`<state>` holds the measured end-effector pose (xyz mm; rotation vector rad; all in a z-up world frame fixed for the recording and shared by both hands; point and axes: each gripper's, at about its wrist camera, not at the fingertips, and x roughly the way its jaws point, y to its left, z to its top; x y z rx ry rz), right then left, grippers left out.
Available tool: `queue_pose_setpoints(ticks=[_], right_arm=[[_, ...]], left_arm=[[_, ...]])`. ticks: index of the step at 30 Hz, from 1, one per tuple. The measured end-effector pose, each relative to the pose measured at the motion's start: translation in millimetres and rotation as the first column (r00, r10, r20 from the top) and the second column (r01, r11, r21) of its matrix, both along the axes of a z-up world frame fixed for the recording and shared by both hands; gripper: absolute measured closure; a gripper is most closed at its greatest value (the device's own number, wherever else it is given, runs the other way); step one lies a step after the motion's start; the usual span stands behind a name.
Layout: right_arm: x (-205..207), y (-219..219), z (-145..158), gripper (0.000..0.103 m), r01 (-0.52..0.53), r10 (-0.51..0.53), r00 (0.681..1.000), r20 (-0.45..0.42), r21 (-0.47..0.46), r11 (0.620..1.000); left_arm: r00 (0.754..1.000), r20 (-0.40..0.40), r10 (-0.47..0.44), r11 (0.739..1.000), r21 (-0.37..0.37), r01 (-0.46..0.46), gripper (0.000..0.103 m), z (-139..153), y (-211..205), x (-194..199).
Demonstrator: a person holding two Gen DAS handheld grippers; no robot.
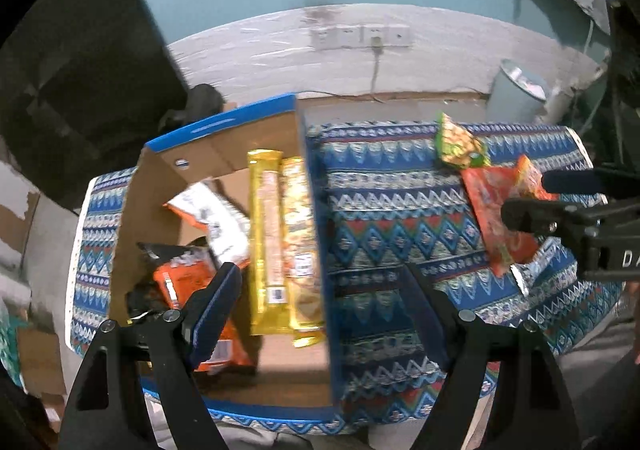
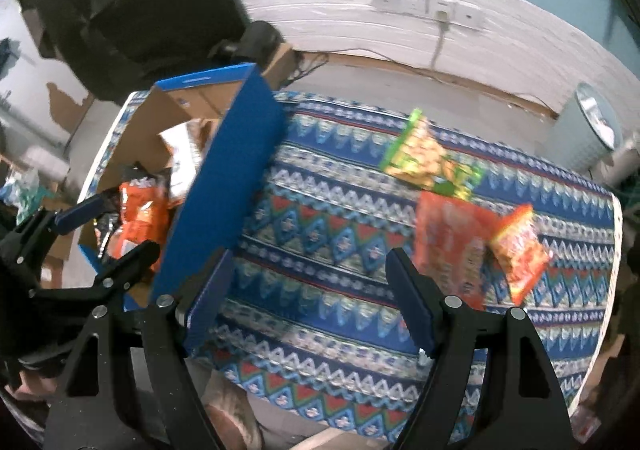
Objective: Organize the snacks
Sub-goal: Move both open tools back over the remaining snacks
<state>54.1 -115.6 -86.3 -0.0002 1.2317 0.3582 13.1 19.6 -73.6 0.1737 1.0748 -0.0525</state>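
A table under a blue, red and white patterned cloth (image 2: 320, 234) fills the room's middle, and on its left end sits an open cardboard box (image 1: 168, 178) with blue outer walls. The box already holds part of the haul: two long yellow packs (image 1: 268, 234) lying side by side against its right wall, a white packet (image 1: 216, 218) behind them, an orange bag (image 1: 188, 278) at the near corner. Three snacks are yet to go in, judging by how they lie on the cloth, well apart from the box — a large orange-red packet (image 2: 448, 246), a smaller orange packet (image 2: 520, 250) touching its right edge, and a green-and-yellow packet (image 2: 428, 158) just beyond.

So the job looks partway done, between pickups. Next comes a reach to the right for one loose packet, closing on its crinkly edge.

Both tools tilt steeply down. The left gripper (image 1: 320, 294) hangs over the box's right wall, jaws wide and empty; the right gripper (image 2: 308, 290) hovers over bare cloth, likewise wide, nothing held.
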Motion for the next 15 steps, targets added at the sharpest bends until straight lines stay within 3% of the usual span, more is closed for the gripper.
queue_pose_setpoints(ticks=[15], right_arm=[[-0.3, -102.3, -15.5, 0.025, 0.146, -0.146, 0.989, -0.002, -0.043, 0.988]], left_arm=[[0.990, -0.104, -0.100, 0.995, 0.012, 0.102, 0.021, -30.5, -81.0, 15.7]])
